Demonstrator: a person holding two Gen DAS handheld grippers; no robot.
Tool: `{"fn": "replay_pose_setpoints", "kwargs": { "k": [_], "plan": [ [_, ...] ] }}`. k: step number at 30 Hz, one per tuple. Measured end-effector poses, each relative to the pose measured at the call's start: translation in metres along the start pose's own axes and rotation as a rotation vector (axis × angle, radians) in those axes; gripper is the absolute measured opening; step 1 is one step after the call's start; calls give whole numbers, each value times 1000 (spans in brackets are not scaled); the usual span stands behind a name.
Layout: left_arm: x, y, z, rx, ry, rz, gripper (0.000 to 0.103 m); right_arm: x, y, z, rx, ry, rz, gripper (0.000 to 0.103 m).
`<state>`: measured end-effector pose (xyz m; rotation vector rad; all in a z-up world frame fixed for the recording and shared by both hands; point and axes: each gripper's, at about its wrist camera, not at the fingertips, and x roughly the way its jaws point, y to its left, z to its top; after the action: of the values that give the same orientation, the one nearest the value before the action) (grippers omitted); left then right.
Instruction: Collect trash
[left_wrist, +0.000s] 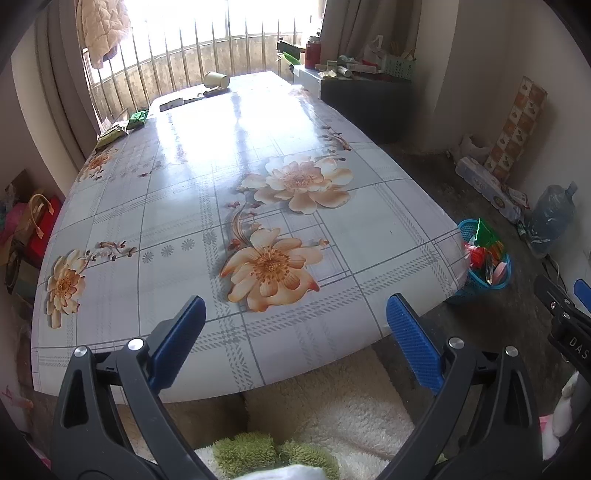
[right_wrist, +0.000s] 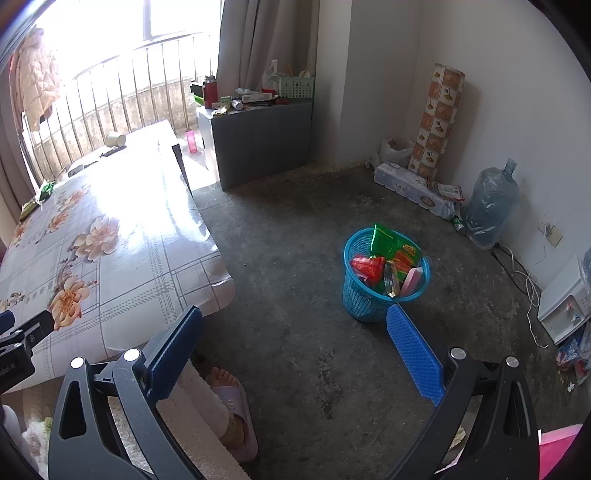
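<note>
Blue mesh basket (right_wrist: 384, 291) stands on the bare concrete floor (right_wrist: 295, 229), off the table's near right corner. Packed to the rim with trash: green snack wrapper (right_wrist: 391, 243) sticking up at the back, red wrapper (right_wrist: 365, 267) at left, a pink piece (right_wrist: 412, 282) at right, something clear and crinkled between them. In the left wrist view the same basket (left_wrist: 480, 280) shows partly behind the table corner.

More litter on the table's far end: paper cup (left_wrist: 217, 79) lying on its side near the window railing, two green packets (left_wrist: 137, 120) along the far left edge, a flat white item beside the cup, too washed out by glare to identify.

Right gripper (right_wrist: 295, 328) hangs above the floor just short of the basket, jaws spread wide, nothing between the blue pads. Left gripper (left_wrist: 295, 321) sits over the near edge of the table (left_wrist: 177, 221), jaws likewise wide and empty. The flowered cloth's near half is bare.

Surroundings: a foot in a pink slipper (right_wrist: 236, 402) under the table edge, fleecy cream trousers below both grippers. Along the right wall, a large water jug (right_wrist: 491, 203), a wrapped pack of rolls (right_wrist: 413, 190), a patterned roll (right_wrist: 439, 118) standing upright. Grey cabinet (right_wrist: 262, 140) by the curtain, cluttered on top.
</note>
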<state>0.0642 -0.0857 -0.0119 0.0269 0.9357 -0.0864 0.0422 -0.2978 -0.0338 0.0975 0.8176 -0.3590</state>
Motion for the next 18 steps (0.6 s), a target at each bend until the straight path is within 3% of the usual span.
{"fn": "replay_pose_setpoints", "kwargs": {
  "k": [18],
  "plan": [
    [2, -2, -1, 6, 11, -4, 94, 2, -3, -3, 12, 7, 8, 97]
  ]
}}
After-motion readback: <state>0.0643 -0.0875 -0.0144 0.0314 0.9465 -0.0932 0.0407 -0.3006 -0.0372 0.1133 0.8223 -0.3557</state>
